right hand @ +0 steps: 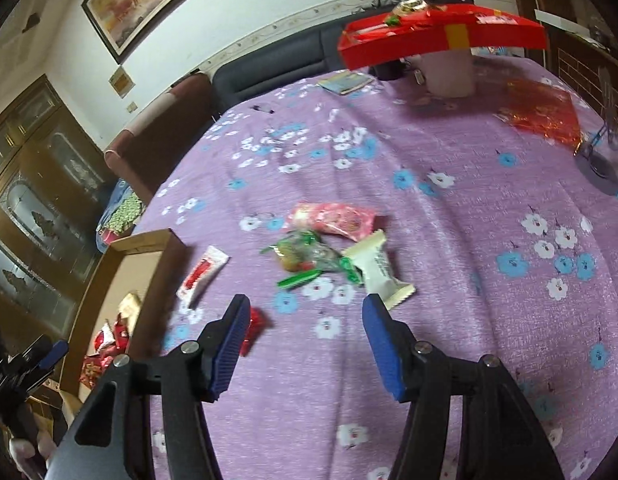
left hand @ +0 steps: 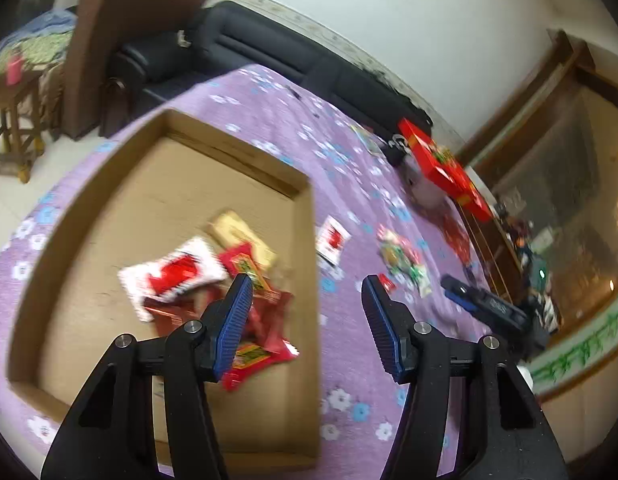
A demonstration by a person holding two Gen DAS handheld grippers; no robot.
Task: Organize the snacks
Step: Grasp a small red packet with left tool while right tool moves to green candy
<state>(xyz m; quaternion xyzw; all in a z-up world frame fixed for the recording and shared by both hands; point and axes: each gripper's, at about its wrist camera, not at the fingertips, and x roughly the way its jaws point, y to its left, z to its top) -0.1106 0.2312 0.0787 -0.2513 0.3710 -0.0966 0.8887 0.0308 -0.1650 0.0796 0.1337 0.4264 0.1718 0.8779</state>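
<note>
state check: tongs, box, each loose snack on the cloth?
left tongs: open, empty, over the box's right edge
right tongs: open, empty, over the cloth
cardboard box: open-topped, partly filled
snacks in box: piled, overlapping
red-and-white packet: flat on cloth beside box
small red candy: on cloth by the right tongs' left finger
pink packet: on cloth
green-wrapped bag: on cloth
white packet: on cloth, touching green bag

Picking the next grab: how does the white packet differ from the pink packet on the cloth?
The white packet is narrow, plain, and lies end-on nearer the right gripper; the pink packet is broader, patterned, and lies crosswise farther back. The white packet's near end shows a zigzag edge; the pink packet's ends are too blurred to read. Both lie flat on the purple cloth, outside the cardboard box, beside the green candy bag.
</note>
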